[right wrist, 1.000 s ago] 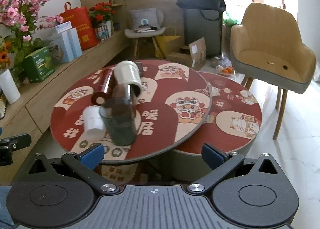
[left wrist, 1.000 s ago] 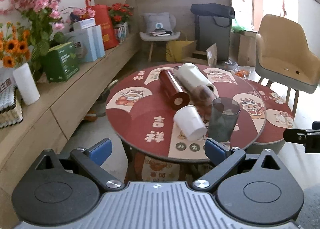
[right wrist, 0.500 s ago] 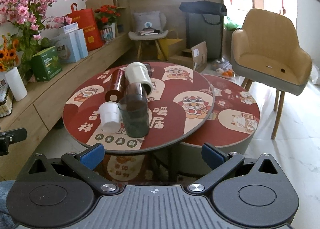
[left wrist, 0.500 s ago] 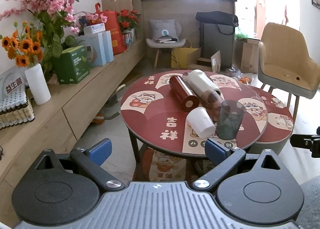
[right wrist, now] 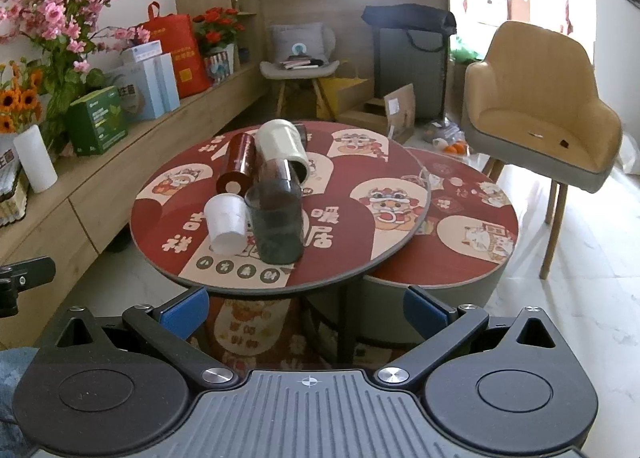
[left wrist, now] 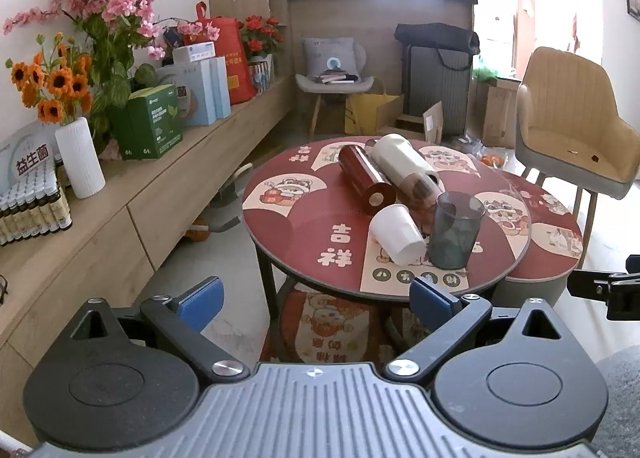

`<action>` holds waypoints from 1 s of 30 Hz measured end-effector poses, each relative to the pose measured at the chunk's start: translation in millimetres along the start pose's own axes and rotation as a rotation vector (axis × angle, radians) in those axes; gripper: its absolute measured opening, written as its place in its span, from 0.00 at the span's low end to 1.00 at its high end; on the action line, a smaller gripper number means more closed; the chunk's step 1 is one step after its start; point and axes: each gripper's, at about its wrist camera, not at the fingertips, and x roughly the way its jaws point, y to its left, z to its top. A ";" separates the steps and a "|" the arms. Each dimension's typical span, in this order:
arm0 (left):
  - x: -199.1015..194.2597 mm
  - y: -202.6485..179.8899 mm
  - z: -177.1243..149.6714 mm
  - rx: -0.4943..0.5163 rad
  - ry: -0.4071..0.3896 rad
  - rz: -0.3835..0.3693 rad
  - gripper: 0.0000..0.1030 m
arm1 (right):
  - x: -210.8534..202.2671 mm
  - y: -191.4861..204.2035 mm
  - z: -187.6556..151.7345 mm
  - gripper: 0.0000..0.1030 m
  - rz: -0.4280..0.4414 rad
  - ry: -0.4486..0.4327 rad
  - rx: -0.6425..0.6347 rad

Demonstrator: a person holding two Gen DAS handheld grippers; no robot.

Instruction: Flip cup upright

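A dark translucent cup (left wrist: pixel 455 232) stands upright near the front edge of the round red table (left wrist: pixel 304 225); it also shows in the right wrist view (right wrist: pixel 277 225). A white cup (left wrist: pixel 396 234) lies on its side beside it, seen also from the right (right wrist: pixel 225 223). Behind them lie a red cylinder (left wrist: pixel 366 179), a cream cylinder (left wrist: pixel 402 161) and a brown translucent cup (right wrist: pixel 276 173). My left gripper (left wrist: pixel 316 298) is open and empty, back from the table. My right gripper (right wrist: pixel 306 308) is open and empty too.
A lower round table (right wrist: pixel 472 225) sits to the right, with a beige chair (right wrist: pixel 536 105) behind it. A wooden sideboard (left wrist: pixel 120 201) with flowers, boxes and a white vase (left wrist: pixel 80 157) runs along the left.
Both grippers have pulled back from the table, so it looks smaller and farther. The cups have not moved.
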 end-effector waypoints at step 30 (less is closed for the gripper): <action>-4.2 2.0 -1.6 -0.013 0.003 0.016 0.97 | 2.8 4.8 -0.6 1.00 0.005 0.007 -0.014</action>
